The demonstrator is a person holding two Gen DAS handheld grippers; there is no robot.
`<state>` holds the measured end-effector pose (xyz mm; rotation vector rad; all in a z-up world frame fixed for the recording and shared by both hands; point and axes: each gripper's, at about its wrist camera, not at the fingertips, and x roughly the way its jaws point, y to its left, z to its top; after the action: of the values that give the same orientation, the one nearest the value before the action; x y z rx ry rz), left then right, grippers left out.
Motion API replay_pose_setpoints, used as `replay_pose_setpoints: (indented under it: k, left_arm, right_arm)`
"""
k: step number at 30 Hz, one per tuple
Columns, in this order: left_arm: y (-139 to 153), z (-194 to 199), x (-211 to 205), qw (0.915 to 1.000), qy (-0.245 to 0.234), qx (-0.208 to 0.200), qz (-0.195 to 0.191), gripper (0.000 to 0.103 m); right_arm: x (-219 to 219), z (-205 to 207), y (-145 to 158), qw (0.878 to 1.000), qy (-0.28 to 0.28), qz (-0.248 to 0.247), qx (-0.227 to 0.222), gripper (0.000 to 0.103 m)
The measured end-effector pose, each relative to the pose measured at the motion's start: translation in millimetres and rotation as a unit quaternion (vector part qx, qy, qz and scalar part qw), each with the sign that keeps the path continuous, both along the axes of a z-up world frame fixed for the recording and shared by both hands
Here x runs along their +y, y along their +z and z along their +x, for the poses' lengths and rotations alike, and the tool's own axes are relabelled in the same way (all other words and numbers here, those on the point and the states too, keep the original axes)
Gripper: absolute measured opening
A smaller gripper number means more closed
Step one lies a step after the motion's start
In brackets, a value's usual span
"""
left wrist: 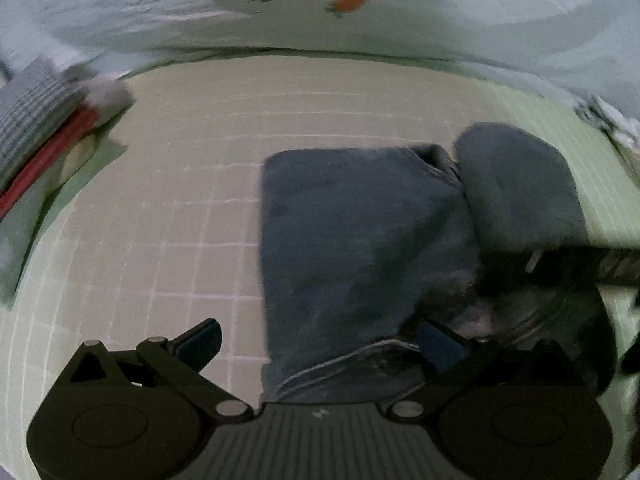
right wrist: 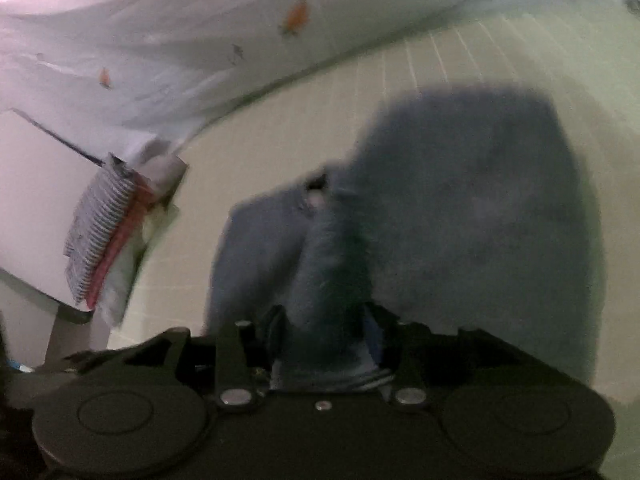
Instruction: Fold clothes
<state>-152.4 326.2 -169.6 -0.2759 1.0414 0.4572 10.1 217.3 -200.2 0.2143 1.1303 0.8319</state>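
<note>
Denim jeans (left wrist: 360,240) on gridded mat (left wrist: 180,200); no legible writing.

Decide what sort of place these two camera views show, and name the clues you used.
Probably a home bedroom: a gridded mat lies on carrot-print bedding, with blue jeans spread on it and a stack of folded clothes beside.

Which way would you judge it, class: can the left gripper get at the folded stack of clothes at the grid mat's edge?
Probably yes: the left gripper is open, with only bare grid mat before the stack.
</note>
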Motion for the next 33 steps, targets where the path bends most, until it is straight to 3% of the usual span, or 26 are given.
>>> replay_pose_setpoints:
  k: [2, 4, 7, 9, 11, 14, 18, 23, 24, 25, 26, 27, 30, 33]
  left_arm:
    - [5.3, -3.8, 2.3, 0.9999, 0.012, -0.009, 0.002, 0.103]
    - [12.1, -2.3, 2.9, 0.9995, 0.016, -0.026, -0.001, 0.103]
    - [22.4, 3.2, 3.0, 0.9983, 0.019, -0.055, -0.011, 0.103]
    - [30.0, 10.9, -2.5, 0.9961, 0.013, -0.086, -0.018, 0.102]
    - [34.8, 22.4, -12.1, 0.9935, -0.007, -0.11, -0.028, 0.101]
    - [31.3, 48.1, -32.1, 0.9903, -0.064, -0.115, -0.044, 0.088]
    - [13.7, 79.6, -55.4, 0.9896, -0.098, -0.087, -0.06, 0.068]
    - [-14.0, 105.9, -64.1, 0.9876, -0.099, -0.05, -0.111, 0.067]
    - [-17.7, 108.0, -65.8, 0.9879, -0.096, -0.043, -0.114, 0.059]
    - [-18.6, 108.5, -69.2, 0.9888, -0.097, -0.04, -0.106, 0.05]
    - [-17.8, 109.3, -73.7, 0.9898, -0.1, -0.037, -0.094, 0.027]
    - [-15.5, 109.1, -78.8, 0.9901, -0.108, -0.037, -0.081, 0.011]
    - [-0.9, 102.6, -98.4, 0.9871, -0.145, -0.056, -0.037, 0.008]
    - [23.2, 92.2, -119.5, 0.979, -0.183, -0.09, 0.005, 0.007]
  right_arm:
    - [-5.5, -3.5, 10.0, 1.0, 0.008, 0.012, -0.007, 0.053]
    - [-22.6, -5.3, 20.4, 0.999, -0.014, 0.029, -0.015, 0.081]
    - [-54.6, -9.2, 37.4, 0.996, -0.067, 0.053, -0.04, 0.092]
    - [-80.3, -8.1, 42.1, 0.991, -0.115, 0.044, -0.057, 0.099]
    - [-104.0, -6.5, 41.6, 0.985, -0.158, 0.021, -0.071, 0.099]
    - [-130.1, -1.6, 33.1, 0.978, -0.202, -0.001, -0.056, 0.099]
    - [-152.5, 1.3, 21.9, 0.971, -0.239, -0.001, -0.024, 0.099]
    - [-164.2, 8.9, 15.9, 0.969, -0.245, -0.012, -0.017, 0.099]
    - [-166.6, 9.6, 15.7, 0.969, -0.244, -0.014, -0.016, 0.099]
    - [-169.0, 10.4, 15.5, 0.969, -0.244, -0.016, -0.014, 0.099]
    - [-170.1, 12.3, 13.6, 0.969, -0.245, -0.017, -0.012, 0.099]
    - [-171.1, 14.3, 11.8, 0.969, -0.245, -0.018, -0.009, 0.099]
    - [-172.5, 18.2, 8.8, 0.969, -0.246, -0.018, -0.006, 0.099]
    - [-168.6, 15.7, 8.0, 0.97, -0.243, -0.019, -0.004, 0.099]
